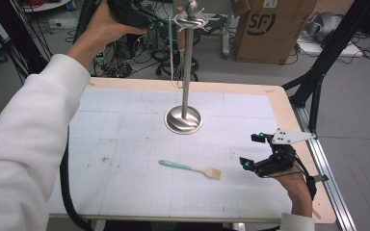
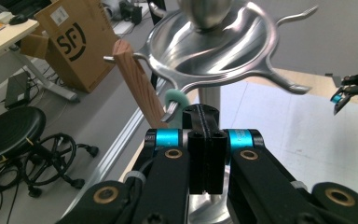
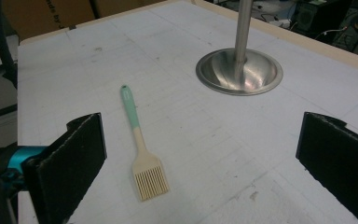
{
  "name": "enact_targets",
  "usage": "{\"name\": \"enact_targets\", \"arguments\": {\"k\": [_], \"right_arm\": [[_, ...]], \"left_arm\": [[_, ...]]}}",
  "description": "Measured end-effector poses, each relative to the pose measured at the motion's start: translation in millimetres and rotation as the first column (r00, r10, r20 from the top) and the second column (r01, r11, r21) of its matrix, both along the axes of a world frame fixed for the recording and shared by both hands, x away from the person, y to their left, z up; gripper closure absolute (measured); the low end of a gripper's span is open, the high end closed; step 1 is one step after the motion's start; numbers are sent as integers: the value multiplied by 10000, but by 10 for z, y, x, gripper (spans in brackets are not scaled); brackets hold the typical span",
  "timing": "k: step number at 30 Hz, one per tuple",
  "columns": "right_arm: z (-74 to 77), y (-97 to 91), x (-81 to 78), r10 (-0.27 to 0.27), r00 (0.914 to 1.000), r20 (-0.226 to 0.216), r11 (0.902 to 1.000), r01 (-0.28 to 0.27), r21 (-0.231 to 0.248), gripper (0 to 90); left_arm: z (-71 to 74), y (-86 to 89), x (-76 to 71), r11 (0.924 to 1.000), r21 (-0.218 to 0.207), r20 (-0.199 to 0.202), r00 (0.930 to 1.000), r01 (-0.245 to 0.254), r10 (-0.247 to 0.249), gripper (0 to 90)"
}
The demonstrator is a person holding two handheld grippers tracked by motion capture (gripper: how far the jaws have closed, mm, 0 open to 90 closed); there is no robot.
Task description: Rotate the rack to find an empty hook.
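while left tool shut by wooden handle on rack, right tool apart over brush

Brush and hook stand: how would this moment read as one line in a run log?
left gripper: jaws shut, up at hook stand top | right gripper: jaws open, near brush | brush: flat on table

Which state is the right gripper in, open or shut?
Open. The right gripper has its two black pads standing far apart over the white mat, with the pastry brush lying untouched on it.
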State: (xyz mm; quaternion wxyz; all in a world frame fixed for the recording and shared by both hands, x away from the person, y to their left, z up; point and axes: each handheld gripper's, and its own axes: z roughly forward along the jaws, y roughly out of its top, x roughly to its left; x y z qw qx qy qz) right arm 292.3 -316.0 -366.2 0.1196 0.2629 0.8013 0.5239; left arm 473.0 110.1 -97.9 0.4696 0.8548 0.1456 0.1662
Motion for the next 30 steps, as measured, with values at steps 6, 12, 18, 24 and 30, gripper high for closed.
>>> {"name": "enact_targets", "arguments": {"k": [6,12,18,24,30], "right_arm": [[6,2,-6,-2,10000,29,10000,2,46,1],[17,24,-10,67,9999,116,10000,-67,29,1],[35,35,-24,108,9998,176,9999,-109,104,1],[47,38,-38,166,9997,171,9997,-169,182,1],[58,39,-45,212,9995,244,9996,-217,196,1]], "left_arm": [[101,33,-209,9999,117,132,9999,31,-33,900],[155,92,-447,9998,197,247,9997,-18,13,900],[176,118,-648,9998,175,358,9994,-14,8,900],[202,57,-784,9997,214,464,9989,83,-93,900],[213,-28,-868,9992,265,471,9984,308,-320,900]]}}
